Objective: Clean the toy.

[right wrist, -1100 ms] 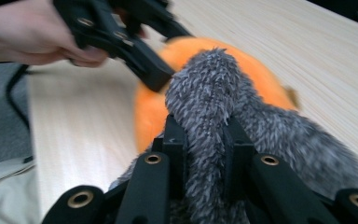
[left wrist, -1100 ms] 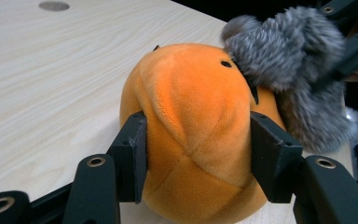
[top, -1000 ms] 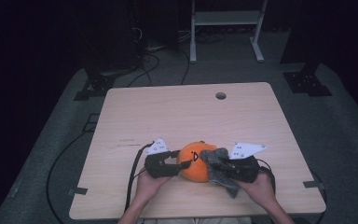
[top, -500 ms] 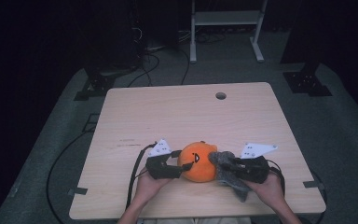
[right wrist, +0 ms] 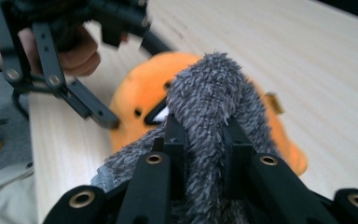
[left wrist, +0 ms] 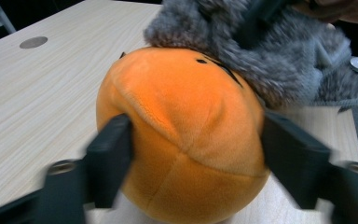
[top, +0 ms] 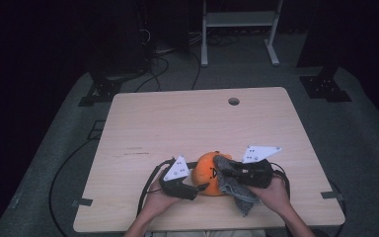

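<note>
I have the orange plush pumpkin sitting on the wooden surface near its front edge, between my two hands. My left gripper is at the pumpkin's left side in the high view, and its jaws have just been opening: in the left gripper view they stand apart on either flank of the pumpkin, the left one close against the fabric, the right one beside it (whether either pad presses into the plush I cannot tell, since both are blurred). The pumpkin rests on the surface between them.

My right gripper has its jaws clamped together on a grey fuzzy cloth, which bulges up between them. In the high view that cloth drapes from the pumpkin's right side down onto the surface toward the front edge. In the left gripper view the cloth lies over the top and far side of the pumpkin, touching it, just beside the small black stitched marks on the orange fabric. From the right gripper view the left gripper shows beyond the cloth, its near jaw tip just beside the pumpkin.
</note>
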